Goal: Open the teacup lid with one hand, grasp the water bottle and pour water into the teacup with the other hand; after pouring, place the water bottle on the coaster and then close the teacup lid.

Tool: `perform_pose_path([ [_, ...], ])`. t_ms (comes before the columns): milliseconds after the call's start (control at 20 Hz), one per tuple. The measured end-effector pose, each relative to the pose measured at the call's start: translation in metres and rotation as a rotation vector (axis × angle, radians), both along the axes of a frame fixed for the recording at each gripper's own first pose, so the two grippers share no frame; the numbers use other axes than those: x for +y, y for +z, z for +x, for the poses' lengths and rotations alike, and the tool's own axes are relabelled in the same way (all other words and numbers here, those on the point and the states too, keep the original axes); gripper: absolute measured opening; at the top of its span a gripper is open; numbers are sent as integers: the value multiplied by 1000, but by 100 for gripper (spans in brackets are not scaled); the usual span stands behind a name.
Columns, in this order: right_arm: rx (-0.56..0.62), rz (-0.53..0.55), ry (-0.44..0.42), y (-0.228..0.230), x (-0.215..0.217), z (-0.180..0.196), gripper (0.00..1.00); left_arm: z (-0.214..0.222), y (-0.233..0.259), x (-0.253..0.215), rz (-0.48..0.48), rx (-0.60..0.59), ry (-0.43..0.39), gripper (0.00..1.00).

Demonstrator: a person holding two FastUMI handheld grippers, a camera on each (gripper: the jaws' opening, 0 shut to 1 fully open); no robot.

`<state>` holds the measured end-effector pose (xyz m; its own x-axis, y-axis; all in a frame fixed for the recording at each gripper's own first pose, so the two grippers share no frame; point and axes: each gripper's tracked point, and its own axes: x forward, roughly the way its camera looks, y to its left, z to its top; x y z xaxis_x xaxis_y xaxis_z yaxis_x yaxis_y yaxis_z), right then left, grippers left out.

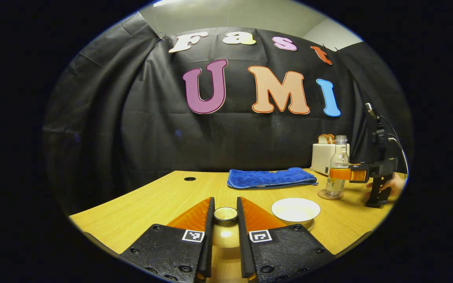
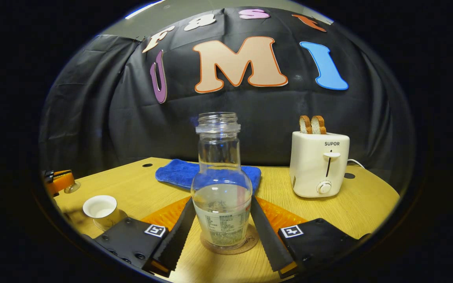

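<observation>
The small round teacup lid (image 1: 225, 214) is pinched between the left gripper (image 1: 225, 220) fingers, kept off the white teacup (image 1: 295, 210) just rightward; the clear water bottle (image 2: 221, 188), on its cork coaster (image 2: 229, 243), is flanked by the right gripper (image 2: 221, 226), contact unclear.

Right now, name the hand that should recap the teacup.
Left. The left gripper pinches the lid beside the open teacup; the right gripper is clamped on the bottle on its coaster.

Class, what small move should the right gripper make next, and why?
Probably close on the bottle and lift it: the left gripper holds the lid clear of the open cup, and the bottle stands on its coaster within the right gripper.
</observation>
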<state>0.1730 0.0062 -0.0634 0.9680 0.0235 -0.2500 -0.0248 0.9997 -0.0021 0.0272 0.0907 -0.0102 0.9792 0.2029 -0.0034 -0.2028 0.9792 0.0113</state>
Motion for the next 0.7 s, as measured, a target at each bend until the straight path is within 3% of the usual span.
perform_pose_path([
  [150,5,3,-6,-1,-2,-8,84,6,0,-6,-1,2,-21,27],
  [200,4,11,-4,-1,-1,-11,95,4,0,-7,-1,0,-27,26],
  [250,4,17,-5,0,-1,-15,90,8,0,-7,0,2,-32,26],
  [700,-68,-21,-18,16,-8,-63,89,40,-2,-40,-2,5,-169,27],
])
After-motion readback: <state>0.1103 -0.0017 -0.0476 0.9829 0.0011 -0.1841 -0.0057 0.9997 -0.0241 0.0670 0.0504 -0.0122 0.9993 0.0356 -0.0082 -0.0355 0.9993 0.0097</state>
